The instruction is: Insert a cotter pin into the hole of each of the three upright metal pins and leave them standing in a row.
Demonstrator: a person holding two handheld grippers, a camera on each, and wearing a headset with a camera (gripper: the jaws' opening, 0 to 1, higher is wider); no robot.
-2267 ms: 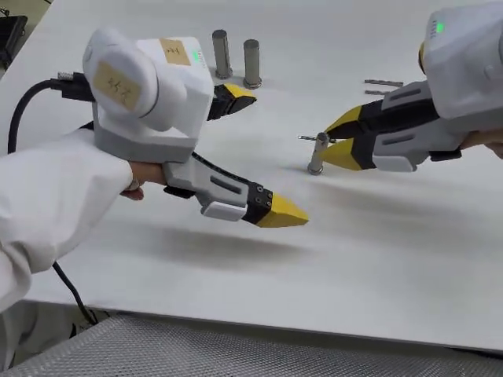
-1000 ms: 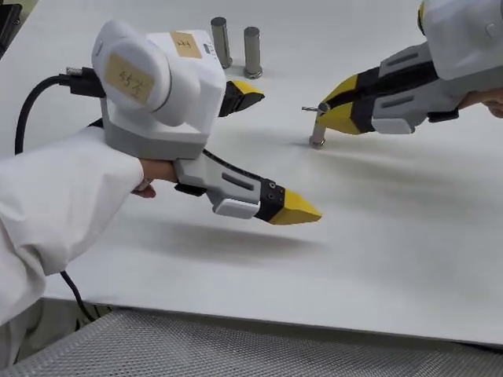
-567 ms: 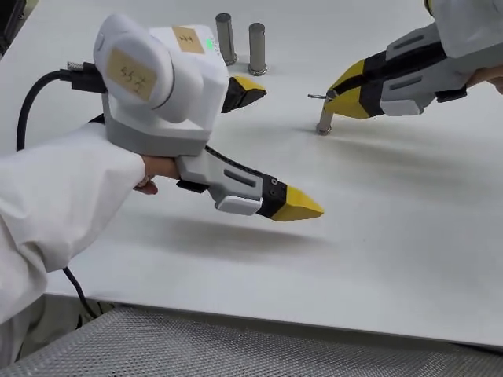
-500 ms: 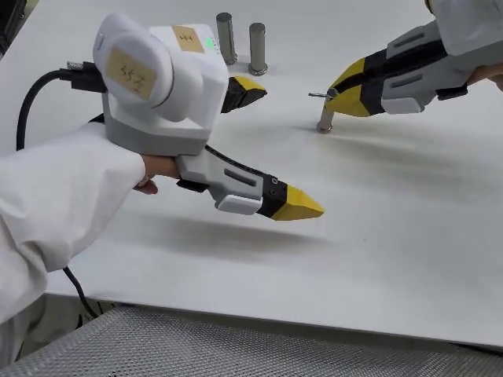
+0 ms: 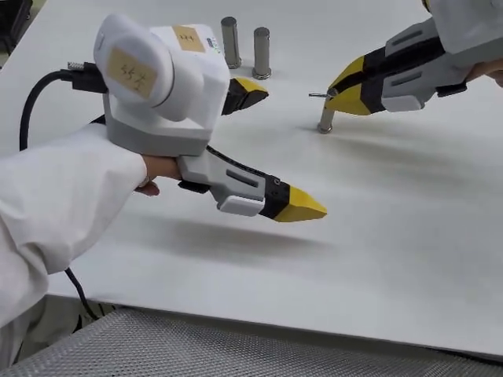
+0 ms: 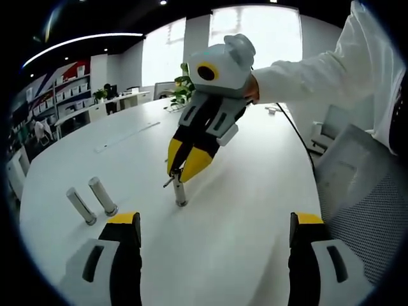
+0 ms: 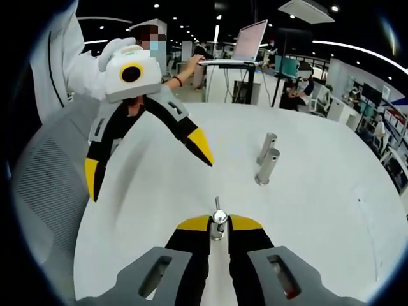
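**Right gripper** (image 5: 338, 96): black jaws with yellow tips, closed on the top of the third metal pin (image 5: 325, 119).

**Third metal pin:** slim grey cylinder, base on the matte white table (image 5: 377, 251).

**Cotter pin** (image 5: 317, 96): thin wire, jutting sideways from the pin's top in head view. Pointing away past the pin's rounded head in right gripper view.

**Left gripper** (image 5: 295, 151): jaws spread wide, holding nothing, above the table.

**Two metal pins** (image 5: 262, 53): smooth grey cylinders with flared bases, upright, side by side, well apart from the third.

**Head view:** white sleeve (image 5: 55, 212), black cable (image 5: 35, 98).

**Left gripper view:** mesh-backed chair (image 6: 357, 210) beside the table.

**Right gripper view:** laptop (image 7: 250, 39) on a stand beyond the table.
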